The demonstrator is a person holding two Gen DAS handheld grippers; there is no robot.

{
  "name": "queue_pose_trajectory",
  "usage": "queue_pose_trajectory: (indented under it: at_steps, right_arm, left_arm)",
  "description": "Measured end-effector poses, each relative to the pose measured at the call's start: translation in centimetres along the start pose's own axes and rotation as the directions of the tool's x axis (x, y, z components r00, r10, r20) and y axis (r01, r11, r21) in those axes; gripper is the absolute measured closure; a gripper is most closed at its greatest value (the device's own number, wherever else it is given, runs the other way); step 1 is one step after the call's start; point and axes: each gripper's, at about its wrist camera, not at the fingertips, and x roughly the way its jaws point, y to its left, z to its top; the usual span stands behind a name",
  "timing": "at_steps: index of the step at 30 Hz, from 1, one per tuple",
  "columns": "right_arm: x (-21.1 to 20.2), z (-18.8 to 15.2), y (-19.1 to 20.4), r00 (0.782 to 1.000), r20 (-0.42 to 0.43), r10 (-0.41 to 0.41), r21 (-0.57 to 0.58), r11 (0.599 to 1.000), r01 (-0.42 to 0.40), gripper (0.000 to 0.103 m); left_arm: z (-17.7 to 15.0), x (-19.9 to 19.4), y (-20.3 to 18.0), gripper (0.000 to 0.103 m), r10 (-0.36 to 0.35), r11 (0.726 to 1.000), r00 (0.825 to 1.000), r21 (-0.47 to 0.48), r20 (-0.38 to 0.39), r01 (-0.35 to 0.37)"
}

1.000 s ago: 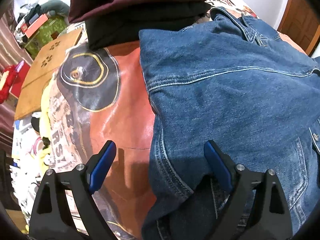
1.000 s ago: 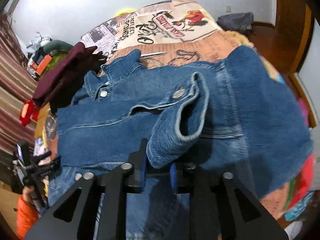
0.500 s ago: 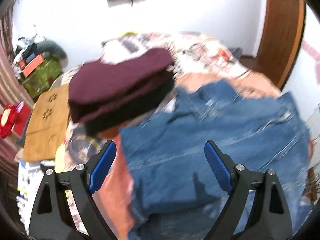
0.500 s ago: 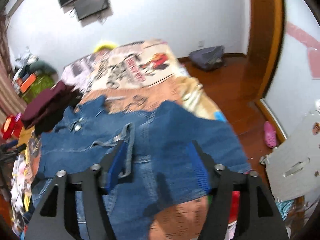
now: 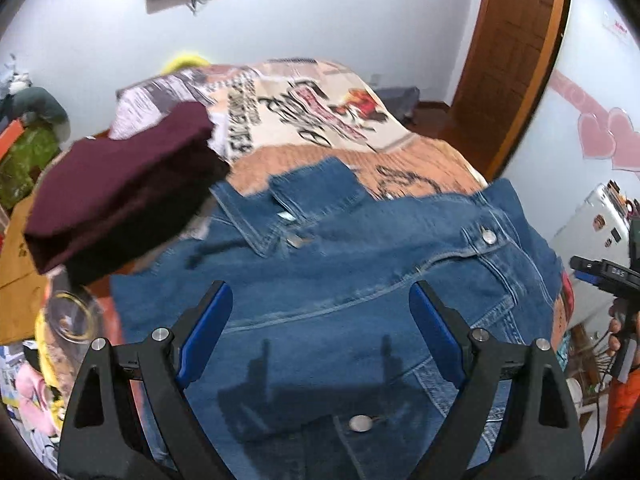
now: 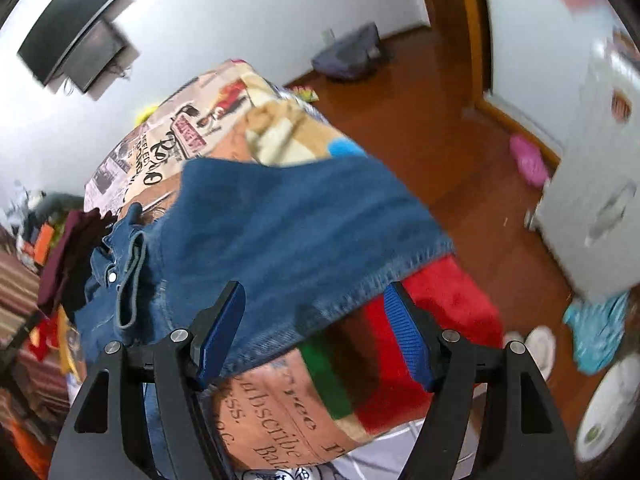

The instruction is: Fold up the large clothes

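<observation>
Broadly, by item:
Denim jacket [image 5: 328, 280]: spread flat across the bed, collar toward the far wall, 2 metal buttons showing in the left wrist view; in the right wrist view its hem [image 6: 360, 300] hangs at the bed's near corner and a cuffed sleeve [image 6: 132, 280] lies folded over the body.
Left tongs [image 5: 320, 328]: spread wide above the jacket's middle, nothing between the blue pads, pads clear of the cloth; their shadow falls on the denim below.
Right tongs [image 6: 316, 332]: spread, nothing gripped, poised over the hem at the bed's corner; the left pad overlaps the denim in view, the right pad sits over the red patch of the cover.
Bed cover [image 5: 304, 112]: printed with newspaper text and pictures, orange and cream, under the jacket.
Folded pile [image 5: 120, 184]: maroon garment on top of a dark one, on the bed just beside the jacket's collar.
Person [image 5: 624, 392]: an orange sleeve and a hand at the right edge of the left wrist view, holding the other tool.
Floor [image 6: 460, 168]: red-brown wood, with a pink slipper [image 6: 528, 160] near the doorway.
</observation>
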Motion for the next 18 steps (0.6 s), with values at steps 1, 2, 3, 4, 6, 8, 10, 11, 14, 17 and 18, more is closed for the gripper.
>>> queue_pose_trajectory:
  at_steps: [1, 2, 3, 4, 6, 8, 10, 11, 14, 17, 18]
  right_arm:
    - [0.5, -0.1, -0.5, 1.0, -0.014, 0.004, 0.022, 1.0, -0.004, 0.034]
    - [1.0, -0.2, -1.0, 1.0, -0.028, 0.011, 0.044, 0.999, -0.01, 0.034]
    - [1.7, -0.1, -1.5, 0.999, -0.044, 0.026, 0.069, 0.997, -0.023, 0.034]
    - [1.9, -0.1, -1.8, 0.998, -0.047, 0.041, 0.083, 0.996, -0.037, 0.034]
    - [2.3, 0.2, -2.4, 0.996, -0.029, 0.083, 0.119, 0.99, -0.079, 0.033]
    - [2.6, 0.7, -2.9, 0.994, -0.019, 0.107, 0.146, 0.984, -0.103, 0.033]
    - [3.3, 1.2, -3.4, 0.992, -0.02, 0.127, 0.183, 0.976, -0.121, 0.033]
    - [3.7, 1.5, -3.7, 0.991, -0.013, 0.134, 0.203, 0.971, -0.129, 0.033]
    - [4.4, 2.2, -4.2, 0.993, 0.003, 0.12, 0.245, 0.962, -0.117, 0.039]
    - [4.7, 2.9, -3.9, 0.999, 0.006, 0.049, 0.252, 0.967, -0.049, 0.06]
    - [4.7, 3.1, -3.8, 1.0, 0.008, 0.031, 0.25, 0.968, -0.031, 0.064]
  left_arm:
    - [-0.3, 0.5, -0.4, 0.013, -0.009, 1.0, 1.0, -0.002, -0.012, 0.009]
    - [-0.5, 0.9, -0.7, 0.013, -0.014, 1.0, 1.0, -0.004, -0.022, 0.014]
    - [-0.7, 1.1, -1.0, 0.013, -0.017, 1.0, 0.999, -0.006, -0.029, 0.016]
    - [-0.9, 1.5, -1.1, 0.013, -0.019, 1.0, 0.999, -0.007, -0.038, 0.019]
    - [-1.2, 2.1, -1.5, 0.013, -0.021, 1.0, 0.998, 0.0, -0.052, 0.021]
    - [-1.5, 2.2, -1.6, 0.013, -0.018, 1.0, 0.998, 0.008, -0.056, 0.019]
    - [-1.8, 2.5, -1.7, 0.013, -0.021, 1.0, 0.998, 0.008, -0.061, 0.021]
    - [-1.9, 2.5, -1.7, 0.013, -0.024, 1.0, 0.998, 0.006, -0.063, 0.024]
    - [-2.3, 3.0, -1.6, 0.013, -0.028, 1.0, 0.997, -0.001, -0.074, 0.028]
    - [-2.6, 3.1, -1.5, 0.013, -0.015, 1.0, 0.997, 0.005, -0.074, 0.016]
    - [-2.8, 3.1, -1.4, 0.013, -0.01, 1.0, 0.997, 0.008, -0.071, 0.01]
